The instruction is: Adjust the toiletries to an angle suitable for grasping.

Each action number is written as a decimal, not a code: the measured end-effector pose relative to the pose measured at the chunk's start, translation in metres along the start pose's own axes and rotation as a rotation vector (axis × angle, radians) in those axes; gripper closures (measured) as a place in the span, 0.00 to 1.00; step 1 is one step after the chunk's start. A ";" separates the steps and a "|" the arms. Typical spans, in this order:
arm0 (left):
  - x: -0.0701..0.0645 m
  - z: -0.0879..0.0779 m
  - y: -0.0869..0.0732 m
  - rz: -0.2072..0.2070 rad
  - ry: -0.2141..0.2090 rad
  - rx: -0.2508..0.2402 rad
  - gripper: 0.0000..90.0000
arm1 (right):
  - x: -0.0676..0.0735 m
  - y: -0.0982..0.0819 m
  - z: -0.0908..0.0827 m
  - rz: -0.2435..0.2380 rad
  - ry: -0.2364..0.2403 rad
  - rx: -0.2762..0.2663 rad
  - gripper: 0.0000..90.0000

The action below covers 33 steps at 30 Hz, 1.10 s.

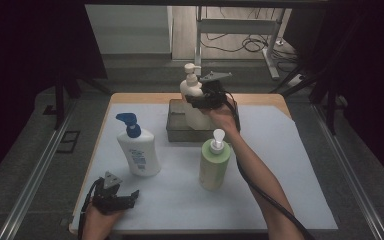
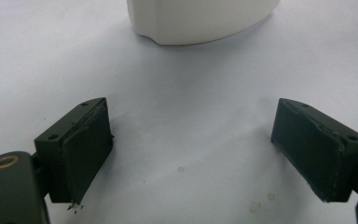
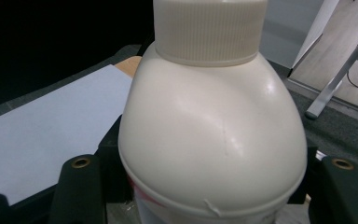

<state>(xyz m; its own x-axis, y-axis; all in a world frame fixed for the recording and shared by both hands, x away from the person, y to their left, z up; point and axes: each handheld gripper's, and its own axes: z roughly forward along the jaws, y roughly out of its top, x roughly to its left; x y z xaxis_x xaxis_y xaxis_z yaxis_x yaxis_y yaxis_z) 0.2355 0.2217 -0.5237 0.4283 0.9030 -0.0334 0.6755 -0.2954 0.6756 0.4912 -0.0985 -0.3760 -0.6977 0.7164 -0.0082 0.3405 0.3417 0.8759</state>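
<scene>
A cream pump bottle point(image 1: 192, 95) stands upright in or just over the grey tray point(image 1: 176, 131) at the back of the table, and my right gripper point(image 1: 203, 99) is shut on its body. Seen from the right gripper view, the cream bottle point(image 3: 212, 135) sits between both jaws, its ribbed cap at the top. My left gripper point(image 1: 125, 200) rests near the front left edge, open, with nothing between its fingers point(image 2: 81, 149). In front of that gripper stands a white bottle point(image 1: 139, 149) with a blue pump; its white base point(image 2: 200, 21) shows in the left gripper view.
A green bottle point(image 1: 214, 161) with a white pump stands mid-table, just left of the right forearm. White paper point(image 1: 290, 180) covers the wooden tabletop. Beyond the table are a dark floor, a metal frame point(image 1: 240, 30) and cables.
</scene>
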 end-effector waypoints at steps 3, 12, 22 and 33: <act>0.000 0.000 0.000 0.000 0.000 0.000 0.13 | -0.001 -0.003 0.001 0.003 0.002 0.006 0.41; 0.000 0.000 0.000 0.000 0.001 0.001 0.13 | -0.001 -0.012 -0.001 0.012 0.014 0.016 0.41; 0.000 0.000 0.000 0.000 0.000 0.001 0.13 | 0.000 -0.026 -0.001 0.004 0.023 0.037 0.41; 0.000 0.000 0.000 0.001 0.001 0.000 0.13 | 0.002 -0.035 -0.003 -0.006 0.026 0.051 0.41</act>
<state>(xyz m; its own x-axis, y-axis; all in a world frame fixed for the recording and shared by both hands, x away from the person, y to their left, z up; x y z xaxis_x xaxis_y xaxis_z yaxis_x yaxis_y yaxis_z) 0.2356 0.2216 -0.5237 0.4283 0.9030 -0.0327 0.6754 -0.2960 0.6754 0.4758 -0.1116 -0.4055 -0.7159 0.6982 -0.0001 0.3674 0.3768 0.8503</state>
